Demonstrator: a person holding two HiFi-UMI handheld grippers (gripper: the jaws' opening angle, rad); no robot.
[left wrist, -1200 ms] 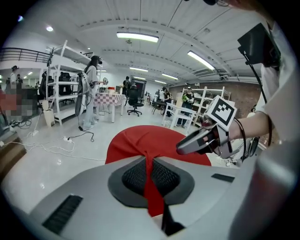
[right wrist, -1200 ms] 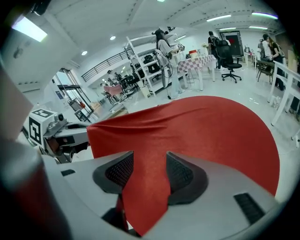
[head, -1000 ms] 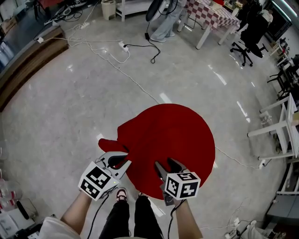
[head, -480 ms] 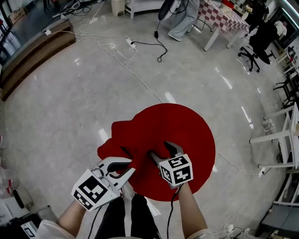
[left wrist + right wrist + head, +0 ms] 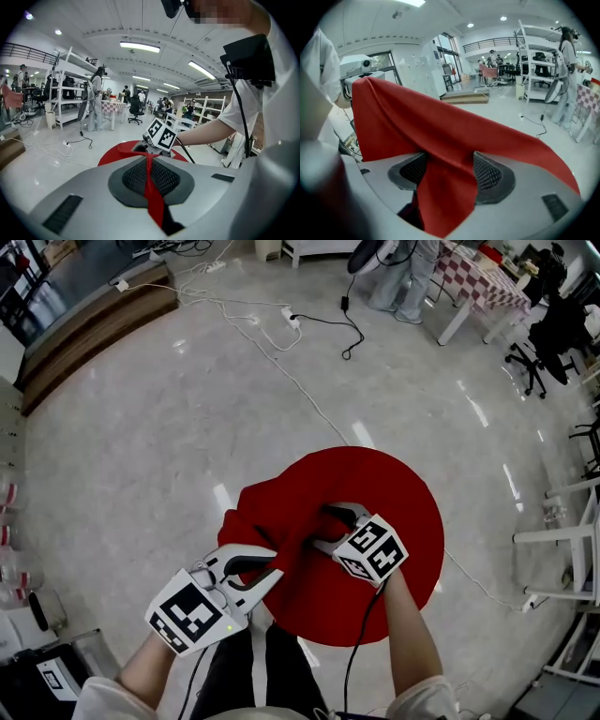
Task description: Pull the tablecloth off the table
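Red fabric, the round tablecloth (image 5: 394,493) hangs loose between the opening jaws of my right claw (image 5: 321,527), so my left claw (image 5: 277,571), clenched on a thin fold, may lose it.

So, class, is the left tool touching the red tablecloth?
Touching. The left gripper view shows the left tool shut on a strip of tablecloth.

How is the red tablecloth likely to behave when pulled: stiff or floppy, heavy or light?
Probably floppy: the red tablecloth bunches into folds near the left gripper and drapes limply through the right gripper, whose jaws are opening. Likely thin and light: the shut left jaws pinch it into a narrow strip. It may slip from a loose grip.
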